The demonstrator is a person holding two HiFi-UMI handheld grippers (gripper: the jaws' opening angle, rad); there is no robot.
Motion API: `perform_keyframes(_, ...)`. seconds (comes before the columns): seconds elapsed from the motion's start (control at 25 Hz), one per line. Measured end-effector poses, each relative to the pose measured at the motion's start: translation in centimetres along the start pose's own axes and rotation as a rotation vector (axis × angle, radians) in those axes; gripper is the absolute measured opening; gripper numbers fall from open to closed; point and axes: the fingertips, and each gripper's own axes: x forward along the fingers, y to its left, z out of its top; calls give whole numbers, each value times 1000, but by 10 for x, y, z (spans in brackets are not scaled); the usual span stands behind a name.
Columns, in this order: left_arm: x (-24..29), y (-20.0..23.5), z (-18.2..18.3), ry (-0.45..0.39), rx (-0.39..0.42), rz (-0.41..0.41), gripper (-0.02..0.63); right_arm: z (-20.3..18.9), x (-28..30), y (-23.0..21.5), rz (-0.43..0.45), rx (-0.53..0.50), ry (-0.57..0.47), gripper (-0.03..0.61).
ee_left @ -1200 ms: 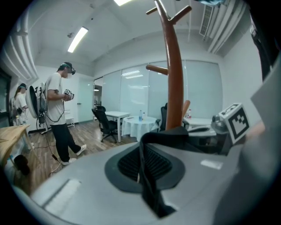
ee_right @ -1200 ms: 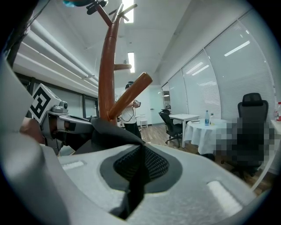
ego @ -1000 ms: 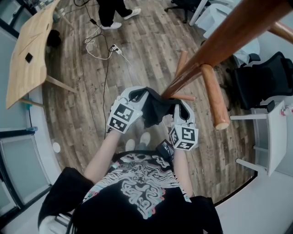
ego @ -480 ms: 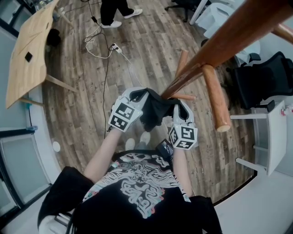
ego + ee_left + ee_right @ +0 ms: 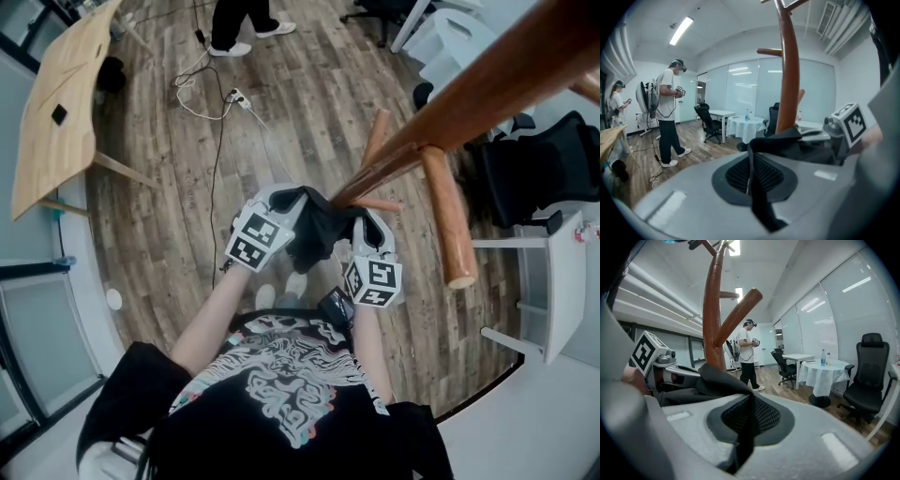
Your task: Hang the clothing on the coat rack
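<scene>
Dark clothing [image 5: 315, 236] — seemingly against coat rack [image 5: 469, 77]

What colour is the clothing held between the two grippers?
Black, plain, with no visible pattern; the clothing shows best in the head view.

Bright, even office light from ceiling strip lamps [image 5: 682, 30] — fisheye bending with dark corners, and the near pole [image 5: 487, 70] blurred.
</scene>
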Motion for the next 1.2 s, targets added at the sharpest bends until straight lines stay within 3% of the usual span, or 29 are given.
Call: perform_keyframes(1.2,11,-7,-16,46,-7,-25,-6,-15,6,2,21,13,52,12)
